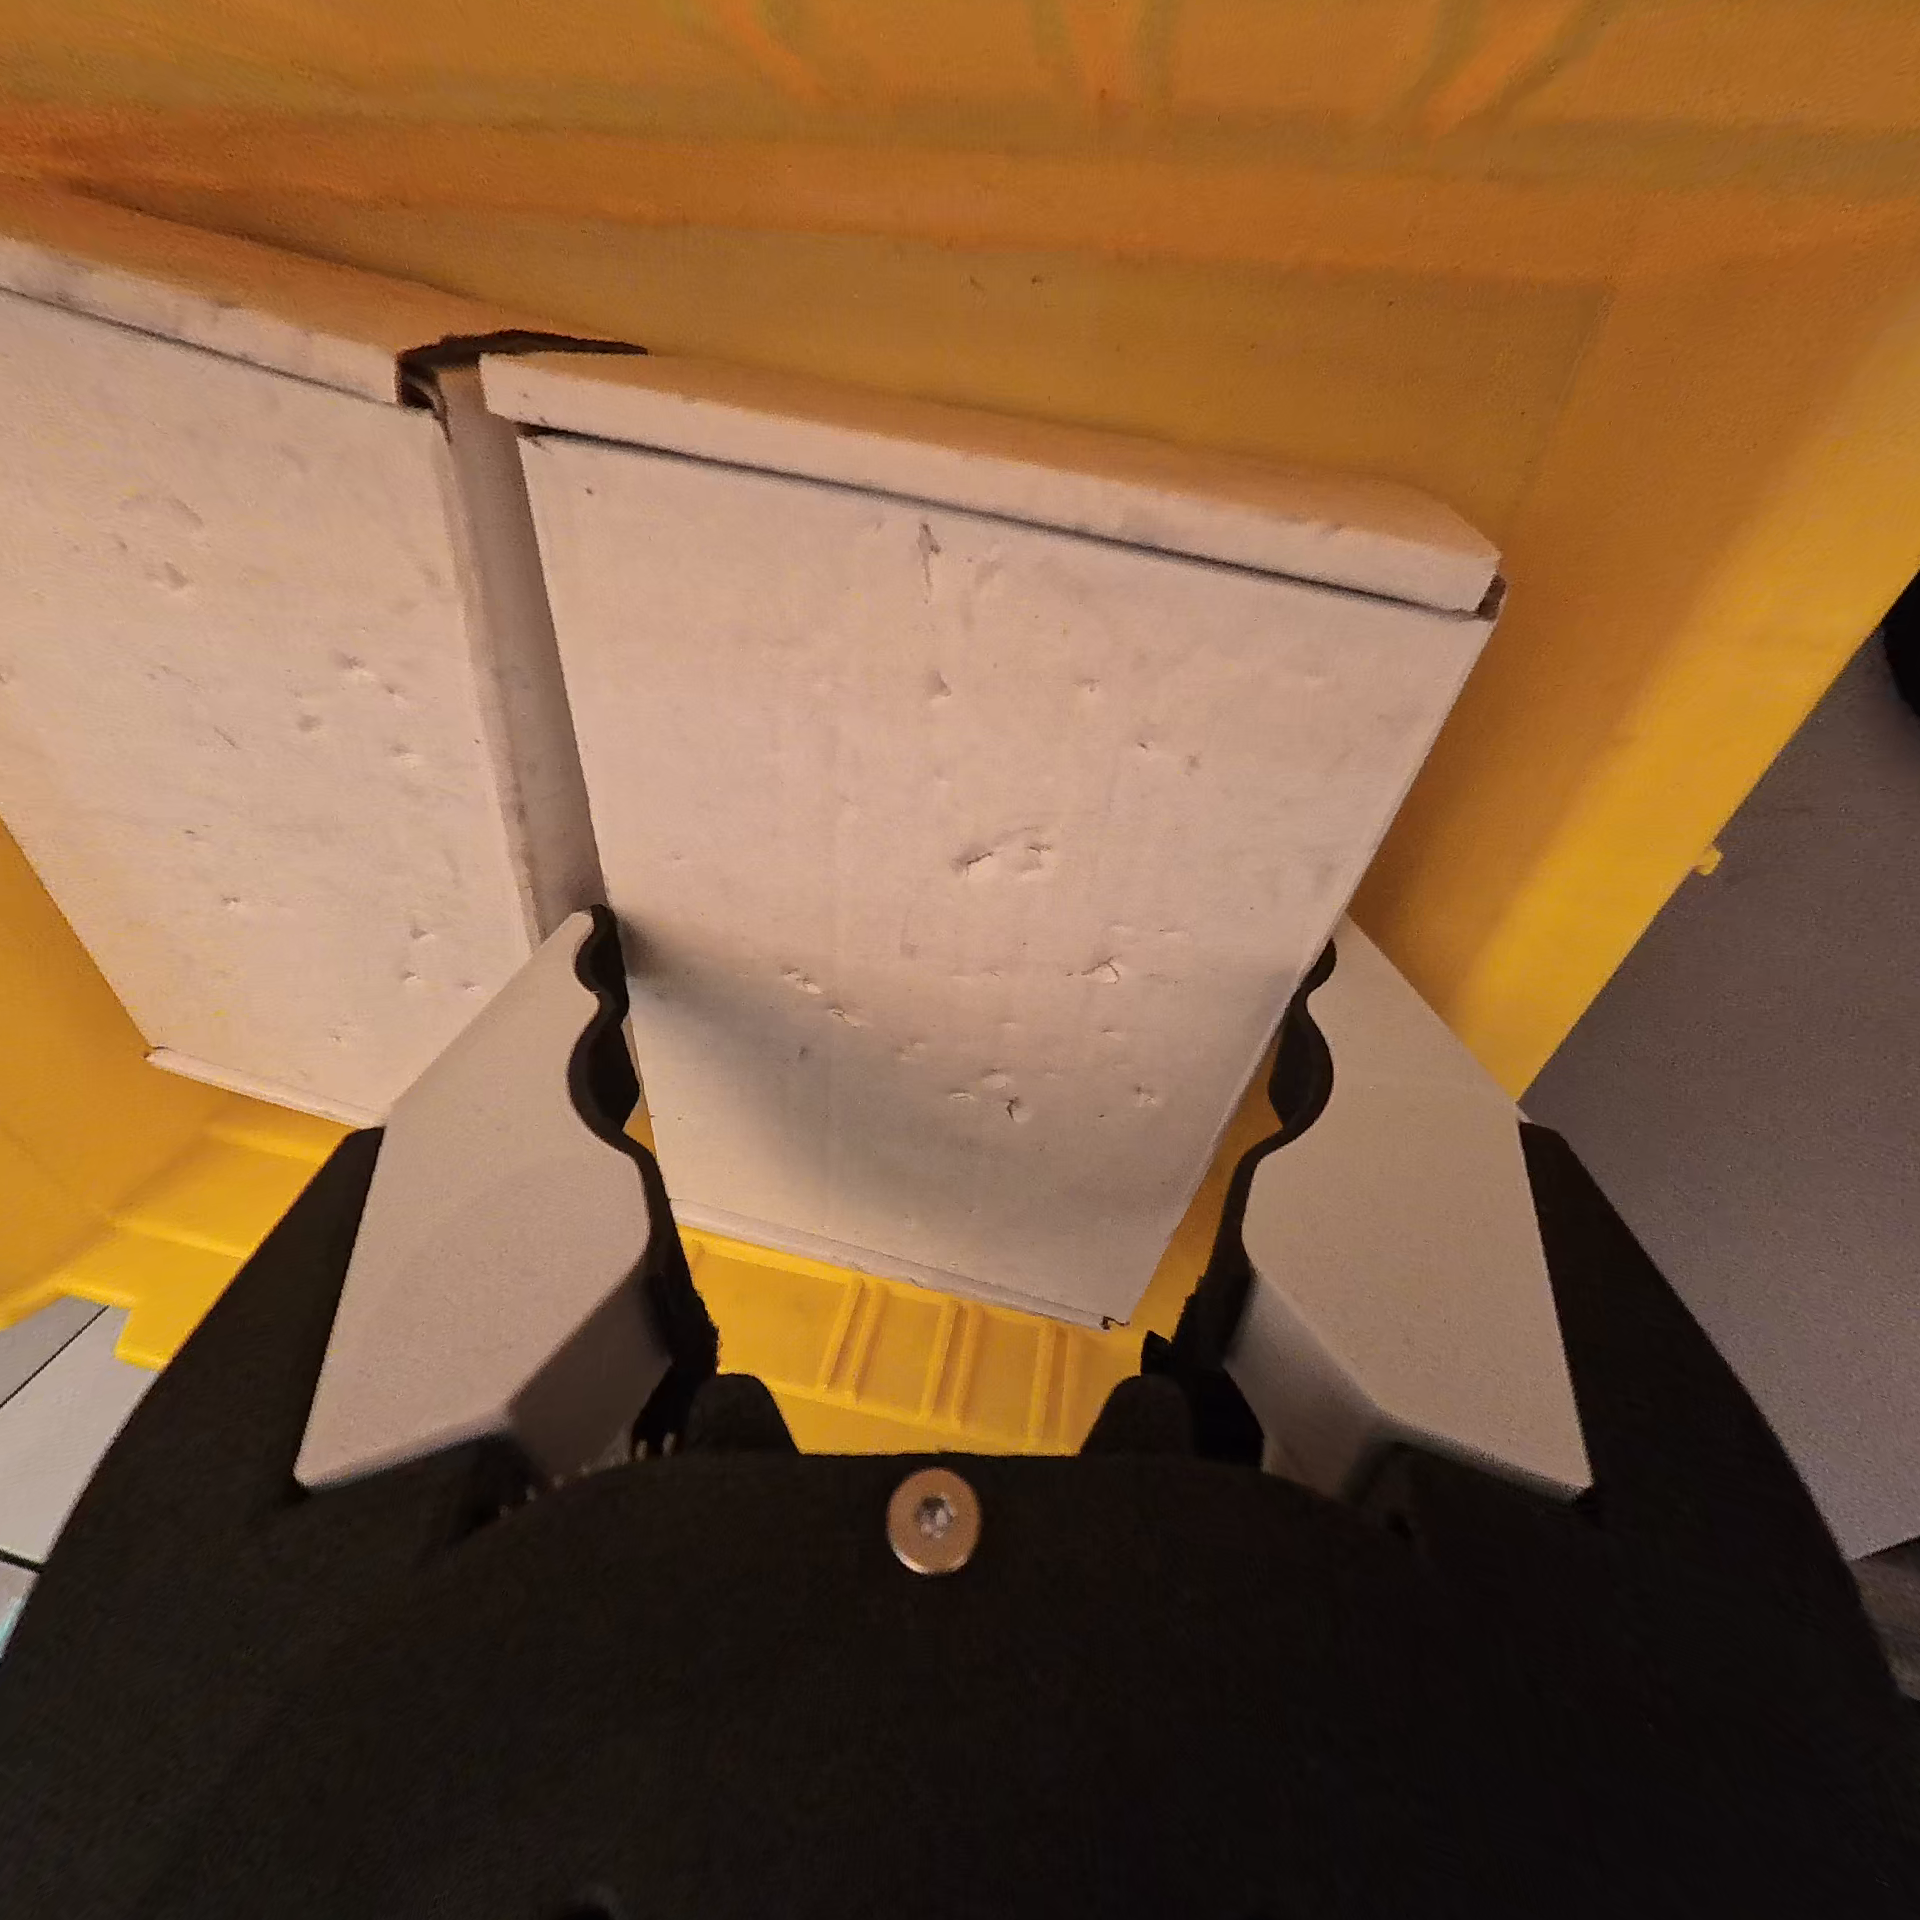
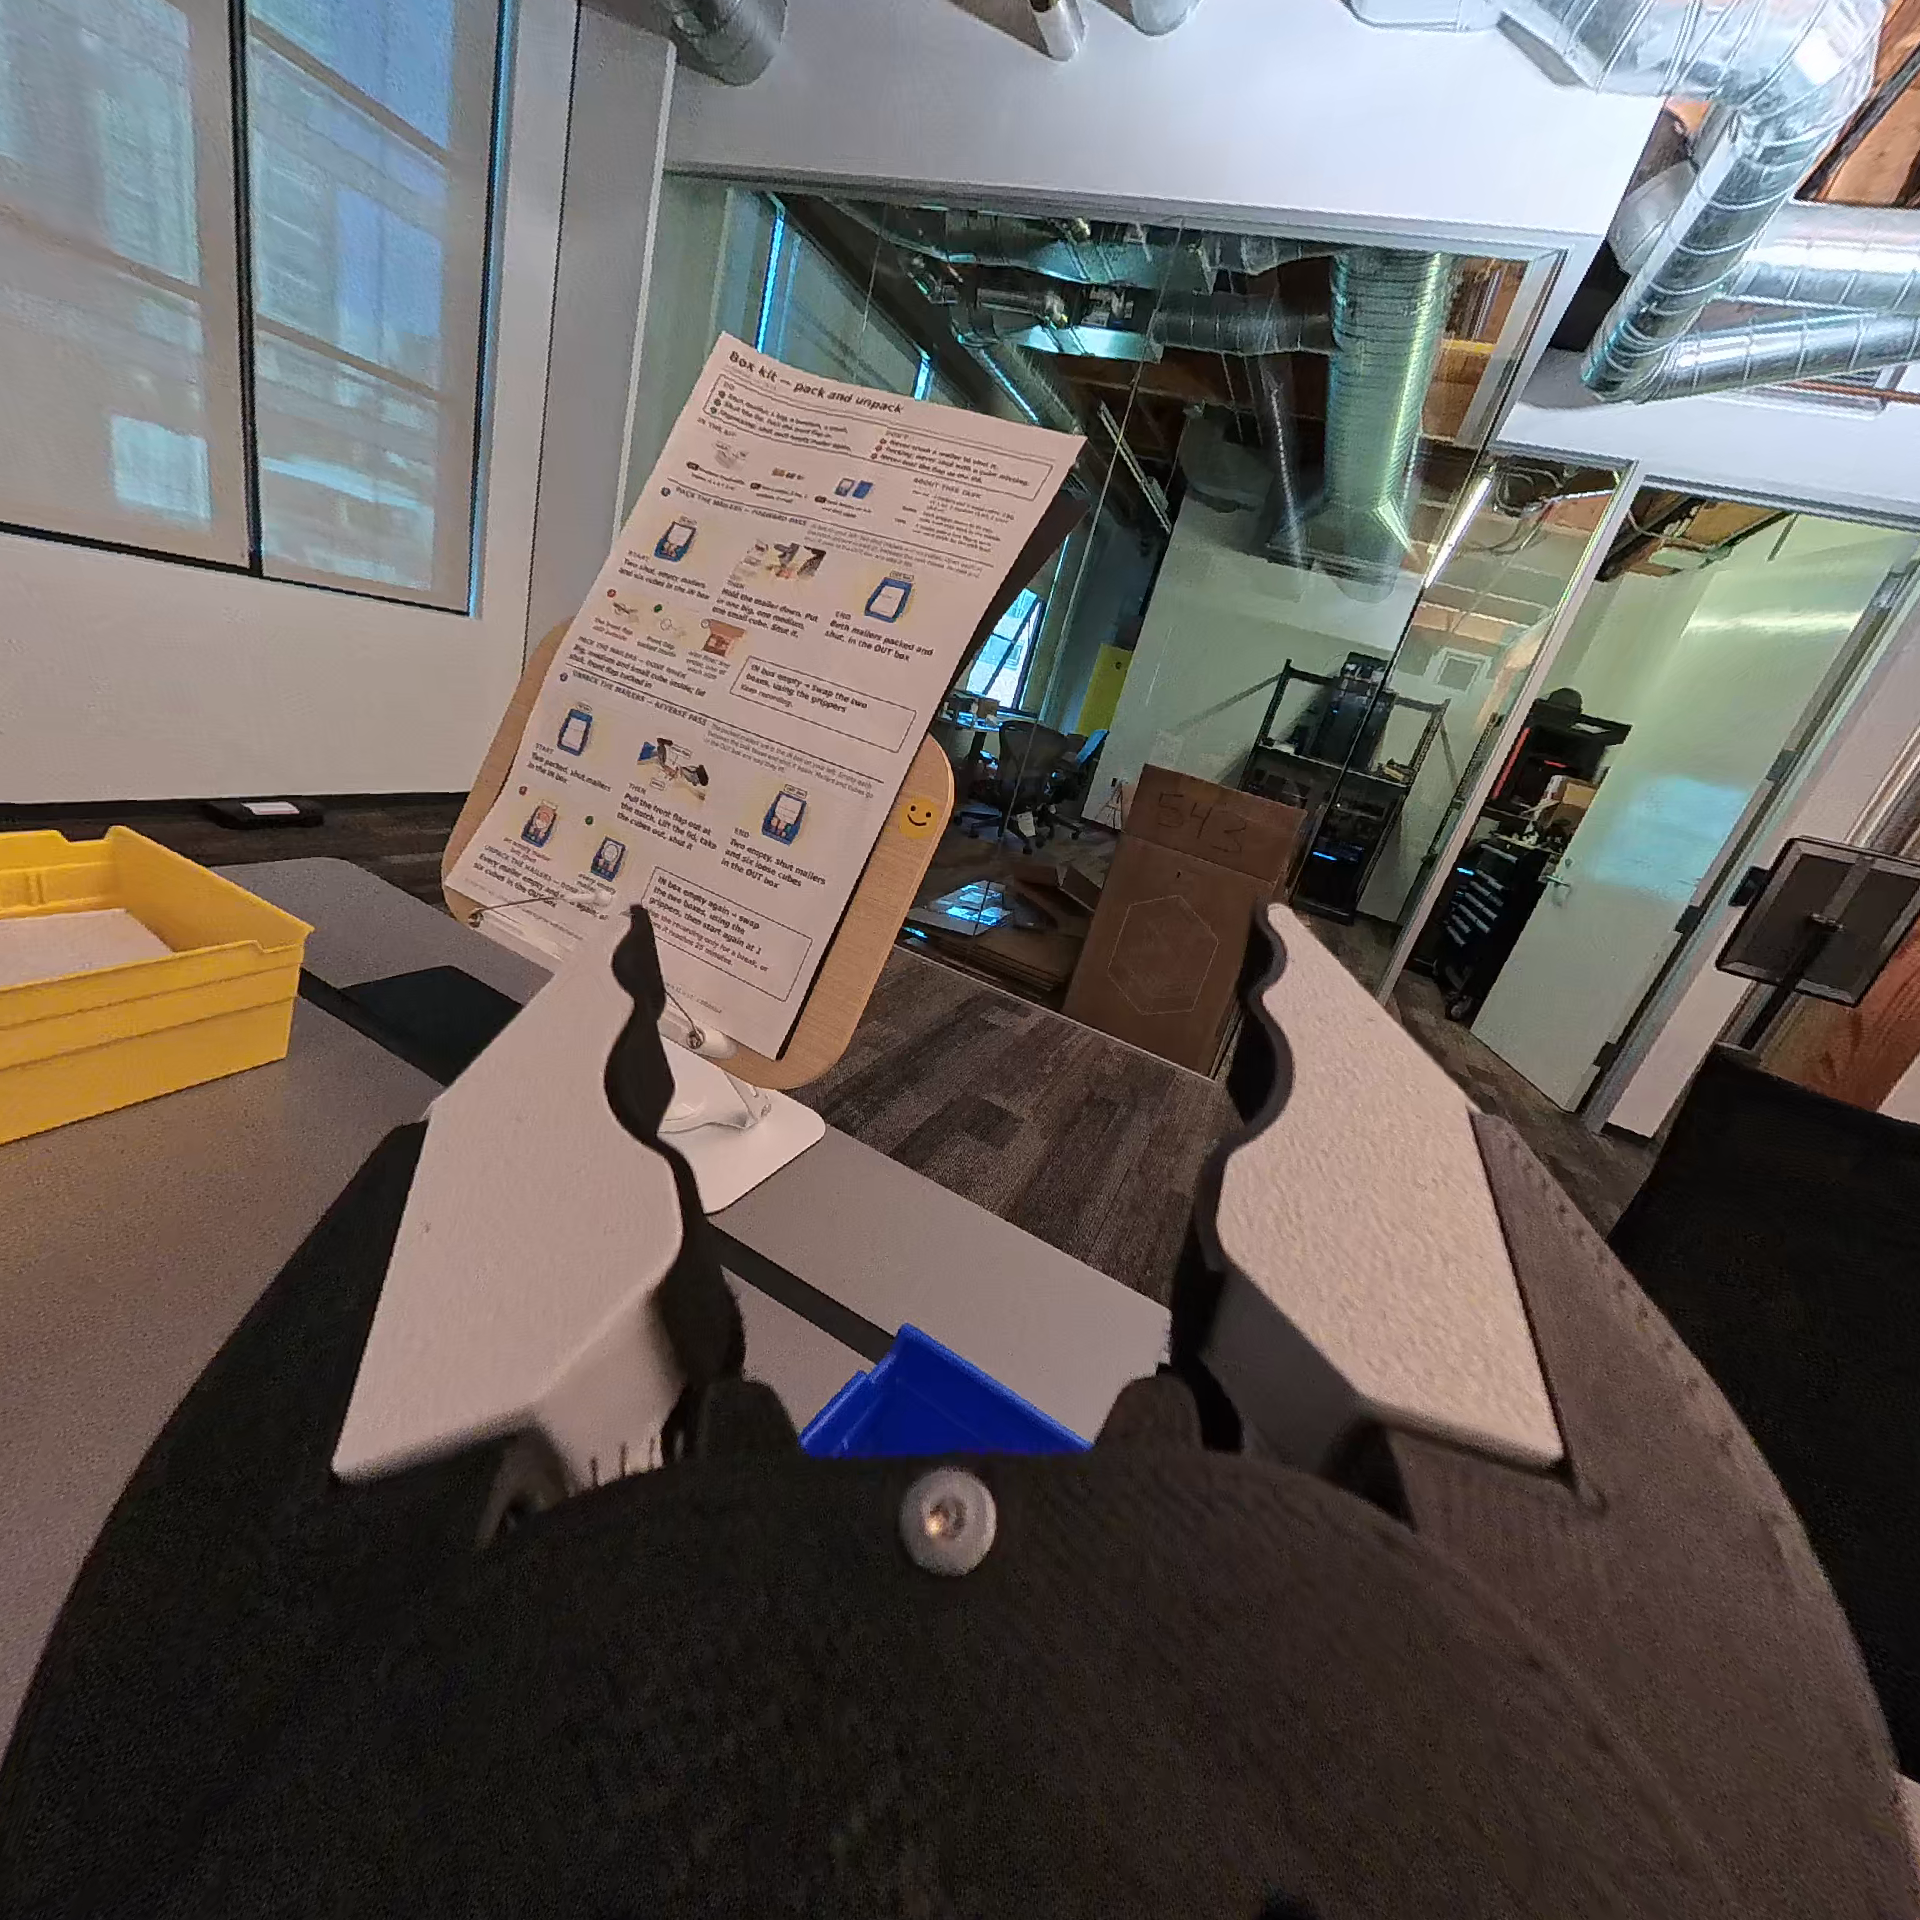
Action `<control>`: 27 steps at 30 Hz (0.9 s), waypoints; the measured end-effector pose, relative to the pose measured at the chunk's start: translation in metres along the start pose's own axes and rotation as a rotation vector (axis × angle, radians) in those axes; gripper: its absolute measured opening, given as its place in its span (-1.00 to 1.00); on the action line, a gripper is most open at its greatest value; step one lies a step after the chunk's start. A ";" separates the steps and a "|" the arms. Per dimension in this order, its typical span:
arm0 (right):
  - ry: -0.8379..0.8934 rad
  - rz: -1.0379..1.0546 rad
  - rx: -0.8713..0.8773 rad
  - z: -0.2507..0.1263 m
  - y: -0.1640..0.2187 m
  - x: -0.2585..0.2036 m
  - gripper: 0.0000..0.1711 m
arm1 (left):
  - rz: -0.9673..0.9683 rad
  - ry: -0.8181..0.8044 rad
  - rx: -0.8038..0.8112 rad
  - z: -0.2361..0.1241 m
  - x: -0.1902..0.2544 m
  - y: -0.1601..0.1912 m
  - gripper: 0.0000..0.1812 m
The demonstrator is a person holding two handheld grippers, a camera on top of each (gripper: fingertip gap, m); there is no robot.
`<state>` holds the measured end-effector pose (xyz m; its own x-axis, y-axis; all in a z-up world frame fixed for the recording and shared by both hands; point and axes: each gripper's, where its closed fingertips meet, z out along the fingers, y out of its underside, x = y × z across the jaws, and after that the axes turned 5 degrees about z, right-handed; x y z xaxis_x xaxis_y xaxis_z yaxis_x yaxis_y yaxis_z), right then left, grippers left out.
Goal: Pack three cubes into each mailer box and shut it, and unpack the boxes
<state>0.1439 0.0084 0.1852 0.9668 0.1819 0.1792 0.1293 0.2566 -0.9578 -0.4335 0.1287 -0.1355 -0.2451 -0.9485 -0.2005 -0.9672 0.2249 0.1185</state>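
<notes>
Left wrist view: two shut white mailer boxes (image 1: pixel 935 831) lie side by side in the yellow bin (image 1: pixel 1247 260), mid-frame. The left gripper (image 1: pixel 961 951) straddles the right-hand one, fingers apart, not yet clamped. Right gripper (image 2: pixel 945 961) gapes idle; no cubes visible.

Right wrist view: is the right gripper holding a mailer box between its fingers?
No. The right gripper is open with nothing between its fingers; only the instruction sheet on its stand and the table show beyond.

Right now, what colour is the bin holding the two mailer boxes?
Yellow bin; the mailer boxes are white. Left wrist view shows it best.
</notes>
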 end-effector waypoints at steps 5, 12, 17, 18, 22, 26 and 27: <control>0.011 -0.001 -0.037 0.002 0.007 0.002 0.29 | -0.038 0.002 -0.011 -0.001 0.001 0.003 0.39; 0.064 -0.086 -0.277 0.018 0.045 -0.006 0.42 | -0.194 -0.148 0.111 -0.073 -0.013 -0.015 0.41; 0.192 -0.150 -0.396 0.040 0.058 -0.028 0.55 | -0.600 -0.663 0.375 -0.187 -0.083 -0.065 0.50; 0.199 -0.155 -0.382 0.046 0.056 -0.039 0.55 | -0.684 -0.752 0.421 -0.206 -0.092 -0.072 0.50; 0.267 -0.154 -0.357 0.058 0.051 -0.076 0.55 | -0.868 -1.052 0.613 -0.266 -0.115 -0.101 0.49; 0.301 -0.183 -0.373 0.062 0.053 -0.101 0.55 | -0.995 -1.085 0.744 -0.282 -0.130 -0.137 0.52; 0.295 -0.192 -0.377 0.062 0.054 -0.106 0.55 | -1.011 -1.063 0.782 -0.283 -0.133 -0.148 0.52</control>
<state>0.0343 0.0621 0.1290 0.9320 -0.1243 0.3406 0.3281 -0.1106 -0.9382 -0.2390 0.1582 0.1485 0.8446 -0.2803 -0.4563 -0.4711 0.0161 -0.8819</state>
